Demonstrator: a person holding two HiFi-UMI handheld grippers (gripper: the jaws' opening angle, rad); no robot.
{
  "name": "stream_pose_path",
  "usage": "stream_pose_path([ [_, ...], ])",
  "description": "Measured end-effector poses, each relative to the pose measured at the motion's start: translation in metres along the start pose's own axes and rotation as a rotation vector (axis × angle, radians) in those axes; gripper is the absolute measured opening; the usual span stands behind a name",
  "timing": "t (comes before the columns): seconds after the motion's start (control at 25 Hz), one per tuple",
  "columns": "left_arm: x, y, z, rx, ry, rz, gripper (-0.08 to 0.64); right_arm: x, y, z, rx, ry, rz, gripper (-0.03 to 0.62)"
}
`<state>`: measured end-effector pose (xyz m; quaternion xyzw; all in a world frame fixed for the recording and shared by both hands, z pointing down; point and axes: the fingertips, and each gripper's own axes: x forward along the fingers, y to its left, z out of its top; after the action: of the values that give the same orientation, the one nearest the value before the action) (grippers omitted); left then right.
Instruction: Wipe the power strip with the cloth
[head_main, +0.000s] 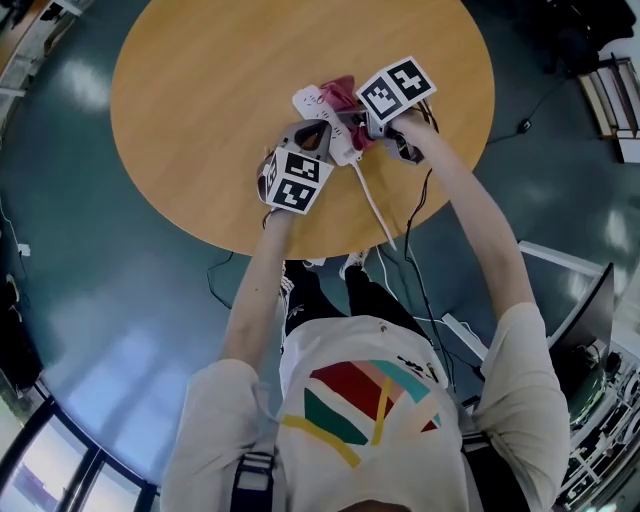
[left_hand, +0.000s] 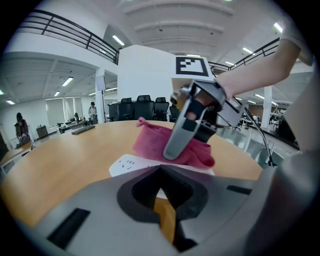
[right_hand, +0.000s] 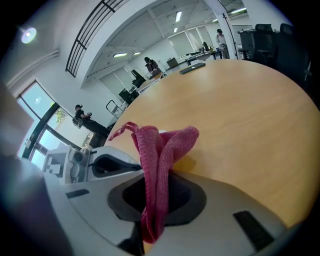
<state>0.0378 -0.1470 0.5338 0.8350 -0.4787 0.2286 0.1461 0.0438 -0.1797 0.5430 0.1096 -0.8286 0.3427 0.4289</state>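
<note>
- The round wooden desk (head_main: 200, 90) is carrying everything
- The white power strip (head_main: 308, 99) is lying around the desk's middle, with its cable (head_main: 375, 205) running off the near edge
- The left claw (left_hand: 160, 170) is closing on the strip's near end
- The right claw (right_hand: 155, 185) is pinching the pink cloth (right_hand: 160, 150), which is resting bunched on top of the strip

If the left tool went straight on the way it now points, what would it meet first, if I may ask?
Most likely the right tool, which holds the pink cloth on the power strip just ahead; depth is hard to judge.
</note>
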Motion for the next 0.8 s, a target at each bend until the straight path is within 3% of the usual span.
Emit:
stream_pose_path([
  [0.28,0.000,-0.005,0.001,0.005,0.006,0.005,0.041,-0.023,0.010,-0.066,0.040,0.023,0.002,0.038],
  [0.56,-0.004,-0.004,0.003,0.019,0.007,-0.009,0.041,-0.028,0.017,-0.091,0.116,-0.001,-0.015,0.040],
  [0.68,-0.009,-0.001,0.000,-0.084,0.020,-0.039,0.041,-0.034,0.019,-0.089,0.096,-0.003,-0.057,0.040],
  [0.8,-0.025,0.023,0.015,-0.174,-0.074,-0.008,0.041,-0.048,0.031,-0.072,0.045,-0.036,-0.099,0.040],
])
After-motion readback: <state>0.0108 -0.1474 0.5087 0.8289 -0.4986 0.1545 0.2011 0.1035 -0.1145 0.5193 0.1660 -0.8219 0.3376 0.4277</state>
